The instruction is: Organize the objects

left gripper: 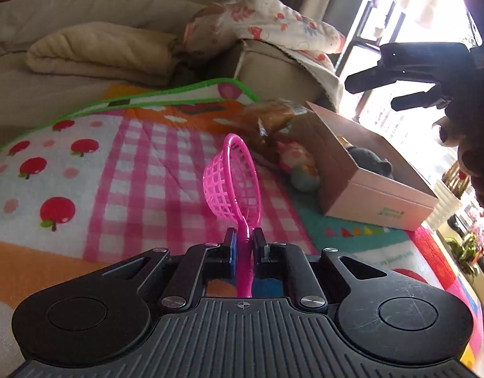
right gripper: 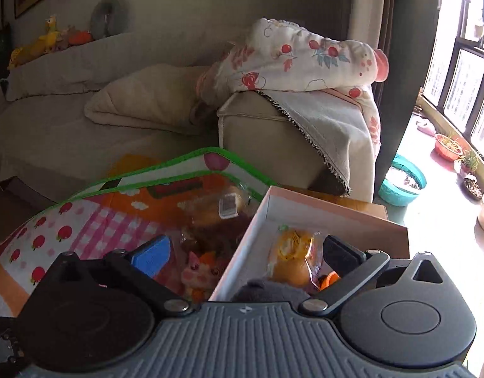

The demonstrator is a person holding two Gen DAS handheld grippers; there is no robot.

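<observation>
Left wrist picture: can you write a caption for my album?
Left tool grips a pink toy strainer by its handle above the play mat, beside the pink box.

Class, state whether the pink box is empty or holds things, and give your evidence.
Holds things. Inside the box lie an orange toy and a grey plush; other toys remain outside it.

Beige sofa [right gripper: 84,119] — sunlit barred window [right gripper: 462,63] beyond.

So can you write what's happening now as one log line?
left gripper: shut on pink plastic toy strainer | right gripper: open above pink cardboard box | strainer not yet boxed
</observation>
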